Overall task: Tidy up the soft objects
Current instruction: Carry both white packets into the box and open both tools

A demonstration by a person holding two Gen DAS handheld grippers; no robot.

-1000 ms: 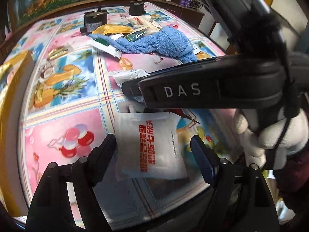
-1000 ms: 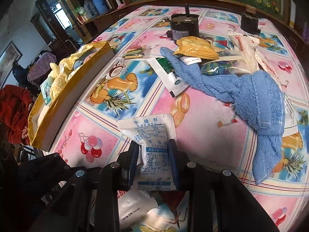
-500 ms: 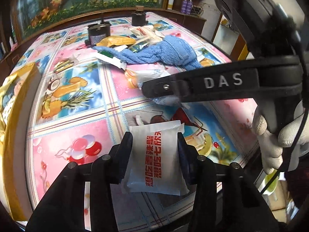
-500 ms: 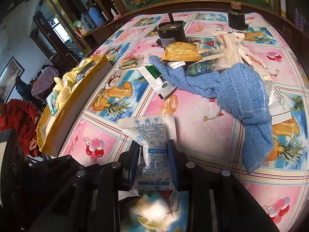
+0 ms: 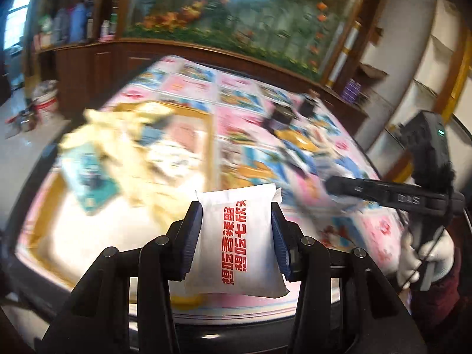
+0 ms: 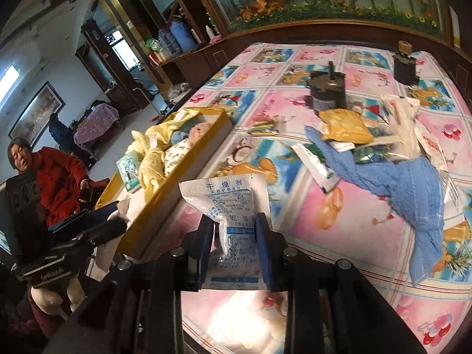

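My left gripper (image 5: 237,237) clamps the red-lettered white packet (image 5: 237,242), lifted from the table edge toward the yellow tray (image 6: 180,174); my right gripper (image 6: 234,246) still pinches the desiccant sachet (image 6: 233,224) beside the tray's rim, open tablecloth (image 6: 368,236) ahead.

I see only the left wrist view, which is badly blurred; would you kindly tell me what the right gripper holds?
Observer: The right gripper is shut on a white desiccant sachet with blue print.
Operator: Thank you; what lies in the yellow box?
Observer: A crumpled yellow cloth, among other soft things.
Operator: And what else is on the table?
Observer: A blue towel, with a yellow packet resting on its far end.
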